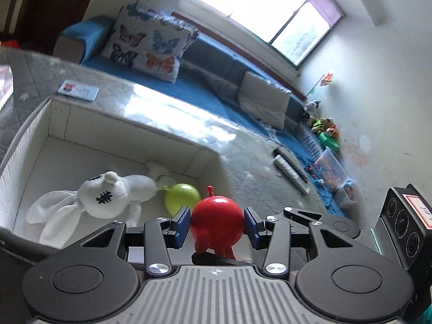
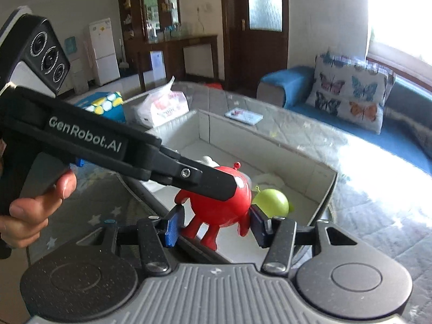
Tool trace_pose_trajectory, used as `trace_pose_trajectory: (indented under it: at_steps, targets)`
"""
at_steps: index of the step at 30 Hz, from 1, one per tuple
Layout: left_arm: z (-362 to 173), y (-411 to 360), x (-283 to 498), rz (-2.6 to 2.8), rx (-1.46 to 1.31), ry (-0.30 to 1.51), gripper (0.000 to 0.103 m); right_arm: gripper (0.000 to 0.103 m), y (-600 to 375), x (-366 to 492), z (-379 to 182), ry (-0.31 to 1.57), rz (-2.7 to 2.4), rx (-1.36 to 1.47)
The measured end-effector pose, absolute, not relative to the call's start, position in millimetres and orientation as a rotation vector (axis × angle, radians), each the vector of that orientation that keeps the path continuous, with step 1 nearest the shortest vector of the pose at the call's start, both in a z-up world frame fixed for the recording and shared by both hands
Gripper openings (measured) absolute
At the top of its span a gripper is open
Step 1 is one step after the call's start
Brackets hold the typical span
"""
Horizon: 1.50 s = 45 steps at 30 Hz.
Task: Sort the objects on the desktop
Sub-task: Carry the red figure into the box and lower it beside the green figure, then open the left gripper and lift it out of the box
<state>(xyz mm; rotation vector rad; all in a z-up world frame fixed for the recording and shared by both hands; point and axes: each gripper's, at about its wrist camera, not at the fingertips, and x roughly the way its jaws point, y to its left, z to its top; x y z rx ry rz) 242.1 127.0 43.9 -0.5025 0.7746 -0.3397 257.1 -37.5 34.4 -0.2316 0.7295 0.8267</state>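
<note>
From the left wrist view, the left gripper (image 1: 217, 225) pinches the red toy (image 1: 216, 222) by its round body, held at the near edge of the white box (image 1: 129, 127), presumably for dropping beside the green toy (image 1: 181, 197) and white rabbit (image 1: 105, 198). From the right wrist view, the right gripper (image 2: 214, 225) stands spread around the toy, seemingly not touching; a hand (image 2: 32, 210) holds the left tool angled down.

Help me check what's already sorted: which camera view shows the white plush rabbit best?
The left wrist view: the white plush rabbit lies in full sight inside the box. In the right wrist view, the left gripper and red toy hide nearly all of it.
</note>
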Motion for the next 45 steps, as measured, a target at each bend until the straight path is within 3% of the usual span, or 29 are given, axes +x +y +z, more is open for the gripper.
trace_pose_trajectory:
  at_steps: [14,45]
  targets:
    - [-1.6,151.3,281.4,-0.311,-0.59,0.88,0.047,0.053,-16.1,316.3,-7.2,0.936,0.815,-0.198]
    - [-1.7,153.1,289.6,-0.232,-0.567,0.932,0.046,0.049,0.2,322.6,-10.3,0.965,0.756,-0.252]
